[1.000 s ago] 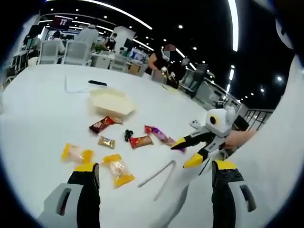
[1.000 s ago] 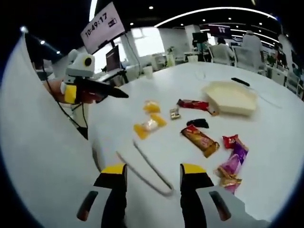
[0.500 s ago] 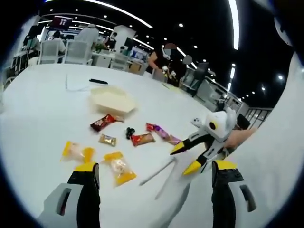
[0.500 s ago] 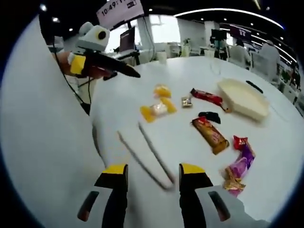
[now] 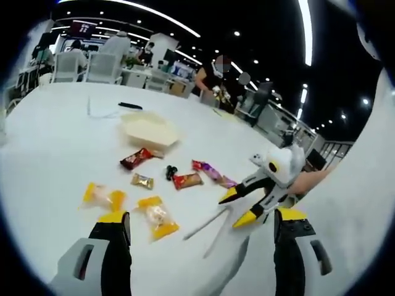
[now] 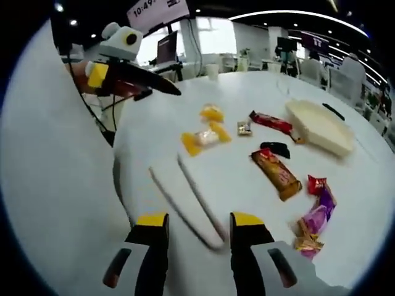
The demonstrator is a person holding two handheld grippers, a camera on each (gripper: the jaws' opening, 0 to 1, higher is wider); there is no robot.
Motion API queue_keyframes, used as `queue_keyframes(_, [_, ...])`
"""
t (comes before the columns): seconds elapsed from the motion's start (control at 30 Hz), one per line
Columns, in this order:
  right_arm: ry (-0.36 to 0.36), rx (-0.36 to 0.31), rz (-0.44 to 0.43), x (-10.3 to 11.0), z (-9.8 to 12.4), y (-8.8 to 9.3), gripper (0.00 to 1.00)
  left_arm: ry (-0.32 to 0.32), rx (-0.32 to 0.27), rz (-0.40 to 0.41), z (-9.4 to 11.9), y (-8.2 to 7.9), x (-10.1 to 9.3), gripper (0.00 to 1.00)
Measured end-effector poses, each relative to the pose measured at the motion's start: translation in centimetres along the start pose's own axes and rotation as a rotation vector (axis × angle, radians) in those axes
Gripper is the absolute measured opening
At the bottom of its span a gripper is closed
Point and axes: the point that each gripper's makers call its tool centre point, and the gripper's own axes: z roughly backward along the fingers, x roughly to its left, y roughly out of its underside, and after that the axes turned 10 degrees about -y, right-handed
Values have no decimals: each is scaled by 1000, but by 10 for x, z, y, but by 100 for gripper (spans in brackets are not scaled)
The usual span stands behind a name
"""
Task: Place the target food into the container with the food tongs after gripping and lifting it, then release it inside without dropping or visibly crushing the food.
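Right tool (image 5: pixel 242 206) lowered toward tongs (image 6: pixel 185 200), both tools wide, tongs' hinge blurred

Your table (image 6: pixel 382 185) presents a smooth, matt white top. The tongs (image 6: pixel 185 200) lying on it look like pale brushed metal with a dull sheen. You have wrapped snacks in glossy film: the brown bar (image 6: pixel 276 174), the red bar (image 5: pixel 137 158) and the purple packet (image 6: pixel 315 216) all catch light. The yellow-ended sweets (image 5: pixel 155 217) sit in clear, shiny plastic. The container (image 5: pixel 150 129) appears matt, cream, moulded plastic or pulp; you cannot tell which.
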Motion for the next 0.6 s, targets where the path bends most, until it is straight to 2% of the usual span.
queue_keyframes(0.1, [1, 54, 35, 1, -3, 8, 37, -2, -3, 5, 0, 0, 0, 96])
queue_keyframes(0.2, [3, 45, 36, 0, -3, 8, 36, -2, -2, 6, 0, 1, 0, 96])
queue_keyframes(0.33, [31, 23, 47, -8, -1, 8, 26, -3, -3, 9, 0, 1, 0, 95])
queue_keyframes(0.6, [18, -14, 67, -7, -2, 8, 28, 4, 1, 16, -1, 2, -2, 95])
